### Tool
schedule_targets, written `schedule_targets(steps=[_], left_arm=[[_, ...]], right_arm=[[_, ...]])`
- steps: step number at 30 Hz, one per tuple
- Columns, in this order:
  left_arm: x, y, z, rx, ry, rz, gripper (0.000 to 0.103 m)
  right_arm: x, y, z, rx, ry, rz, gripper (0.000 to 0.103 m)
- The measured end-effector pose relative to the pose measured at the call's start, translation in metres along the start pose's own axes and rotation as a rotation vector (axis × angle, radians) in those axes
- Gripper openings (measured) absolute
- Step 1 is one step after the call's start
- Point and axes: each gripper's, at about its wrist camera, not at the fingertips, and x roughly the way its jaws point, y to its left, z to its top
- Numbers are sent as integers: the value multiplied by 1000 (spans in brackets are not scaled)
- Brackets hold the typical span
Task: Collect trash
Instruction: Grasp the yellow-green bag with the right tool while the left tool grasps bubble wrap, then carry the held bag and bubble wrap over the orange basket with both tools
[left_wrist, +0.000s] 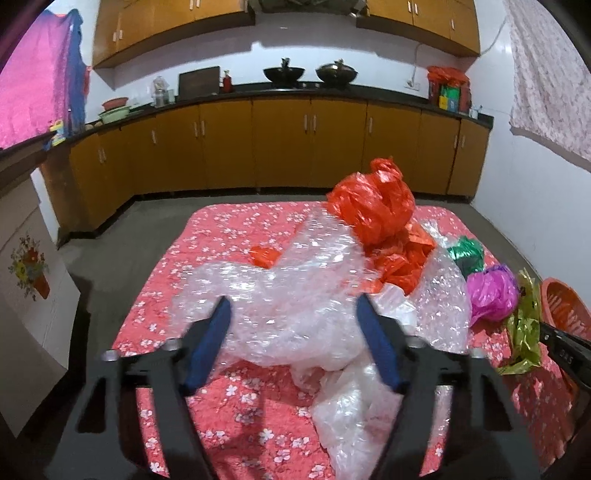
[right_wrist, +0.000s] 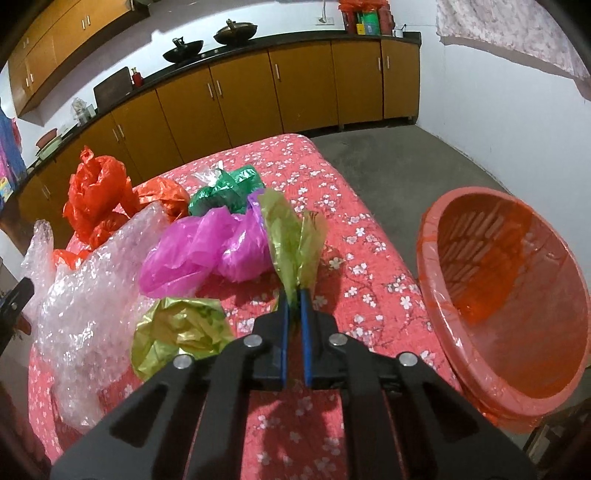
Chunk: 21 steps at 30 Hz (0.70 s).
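Note:
Plastic trash lies on a table with a red flowered cloth (left_wrist: 229, 236). My left gripper (left_wrist: 293, 306) is open above a clear bubble wrap sheet (left_wrist: 295, 295). My right gripper (right_wrist: 294, 295) is shut on a yellow-green plastic wrapper (right_wrist: 295, 229), which also shows in the left wrist view (left_wrist: 524, 325). A second yellow-green piece (right_wrist: 181, 332) hangs to its left. Close by lie a magenta bag (right_wrist: 207, 251), a green bag (right_wrist: 225, 188) and orange bags (right_wrist: 96, 192). An orange basket (right_wrist: 517, 295) stands to the right of the table, tilted toward me.
Yellow kitchen cabinets (left_wrist: 280, 144) with woks on the dark counter run along the far wall. Grey floor (right_wrist: 406, 158) lies between table and cabinets. A white cupboard with a flower sticker (left_wrist: 29, 266) stands at the left. A cloth (left_wrist: 546, 74) hangs on the right wall.

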Motion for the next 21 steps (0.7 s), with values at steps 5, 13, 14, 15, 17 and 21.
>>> schedule_targets(steps=[5, 13, 14, 15, 17, 21], left_arm=[[2, 0, -3, 2, 23, -41, 11], [-23, 7, 1, -17, -17, -88, 4], [-26, 8, 3, -20, -22, -93, 4], [-32, 10, 5, -25, -31, -101, 4], [-38, 11, 11, -28, -43, -112, 4], [-54, 10, 24, -34, -69, -146, 3]], right_arm=[[-6, -3, 0, -1, -7, -2, 7], [-25, -14, 1, 6, -44, 11, 5], [-28, -15, 2, 7, -48, 14, 5], [-32, -16, 2, 8, -54, 16, 5], [-37, -18, 2, 9, -65, 23, 5], [-50, -21, 5, 8, -87, 35, 5]])
